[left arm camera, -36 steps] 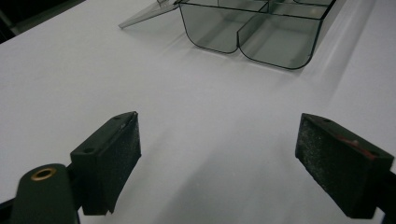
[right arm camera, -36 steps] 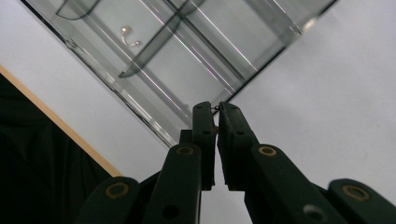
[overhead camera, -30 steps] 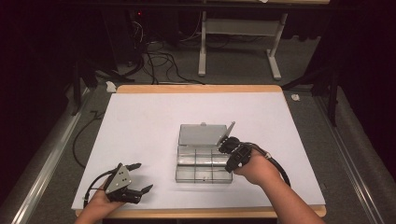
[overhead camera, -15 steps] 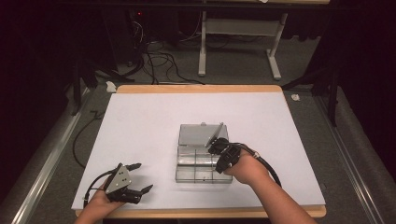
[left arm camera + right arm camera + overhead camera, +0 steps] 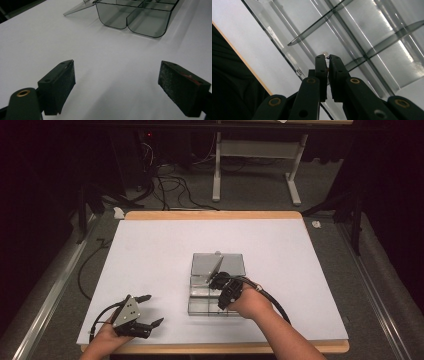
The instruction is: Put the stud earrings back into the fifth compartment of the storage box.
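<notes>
A clear plastic box (image 5: 193, 304) with several compartments sits mid-table, its lid (image 5: 232, 262) lying open flat behind it. My right gripper (image 5: 213, 281) hovers over the box's far half. Its jaws are pressed together on the low end of a thin grey strip (image 5: 215, 266) that slants up and away over the lid. In the right gripper view, the right gripper (image 5: 327, 57) points down at the box's dividers (image 5: 367, 57). My left gripper (image 5: 152, 310) rests open near the table's front left corner. Between its pads (image 5: 63, 82) is bare table, and the box (image 5: 155, 37) lies farther ahead.
A white sheet (image 5: 150, 250) covers the wooden table (image 5: 210, 215). Beyond the far edge, cables (image 5: 165, 185) and a white stand (image 5: 250, 150) sit on the dark floor. A black cable (image 5: 272, 297) trails from the right gripper.
My right gripper has carried the thin strip leftward across the box, from its right side towards its middle. The left gripper has stayed put.
</notes>
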### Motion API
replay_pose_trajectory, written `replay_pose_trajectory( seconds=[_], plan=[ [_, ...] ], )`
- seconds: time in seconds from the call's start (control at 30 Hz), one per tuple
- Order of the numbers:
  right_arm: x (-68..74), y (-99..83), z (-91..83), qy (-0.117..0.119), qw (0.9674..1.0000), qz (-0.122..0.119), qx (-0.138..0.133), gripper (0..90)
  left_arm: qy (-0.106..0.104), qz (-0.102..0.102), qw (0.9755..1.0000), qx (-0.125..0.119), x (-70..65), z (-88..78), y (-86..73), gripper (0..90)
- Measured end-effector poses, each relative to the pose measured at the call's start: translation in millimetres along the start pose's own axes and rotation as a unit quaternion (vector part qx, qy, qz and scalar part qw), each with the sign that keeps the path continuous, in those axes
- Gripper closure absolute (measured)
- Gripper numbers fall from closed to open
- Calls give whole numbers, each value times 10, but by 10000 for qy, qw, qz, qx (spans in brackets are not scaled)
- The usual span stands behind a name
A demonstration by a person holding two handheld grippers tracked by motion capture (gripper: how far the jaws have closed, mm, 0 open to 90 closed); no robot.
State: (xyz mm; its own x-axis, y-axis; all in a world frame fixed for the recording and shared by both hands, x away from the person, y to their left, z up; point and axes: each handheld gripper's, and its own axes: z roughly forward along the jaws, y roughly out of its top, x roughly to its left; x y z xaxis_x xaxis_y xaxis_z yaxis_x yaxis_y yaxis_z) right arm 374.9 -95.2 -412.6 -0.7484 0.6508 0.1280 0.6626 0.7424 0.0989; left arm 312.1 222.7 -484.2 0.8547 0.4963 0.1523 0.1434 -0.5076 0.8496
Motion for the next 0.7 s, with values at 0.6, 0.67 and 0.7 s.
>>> replay_pose_trajectory(
  seconds=[0.6, 0.67, 0.7],
  plan=[
    [-12, 45, 150, 71, 9998, 135, 106, 826, 7, 17, 10000, -12, -5, -3, -1, 149],
    [-10, 42, 111, 49, 9998, 172, 96, 823, 2, -1, 10000, -4, -1, -1, 0, 149],
    [-28, 40, 87, 34, 9999, 97, 32, 824, 6, 8, 10000, -5, -3, -1, -1, 149]
  ],
)
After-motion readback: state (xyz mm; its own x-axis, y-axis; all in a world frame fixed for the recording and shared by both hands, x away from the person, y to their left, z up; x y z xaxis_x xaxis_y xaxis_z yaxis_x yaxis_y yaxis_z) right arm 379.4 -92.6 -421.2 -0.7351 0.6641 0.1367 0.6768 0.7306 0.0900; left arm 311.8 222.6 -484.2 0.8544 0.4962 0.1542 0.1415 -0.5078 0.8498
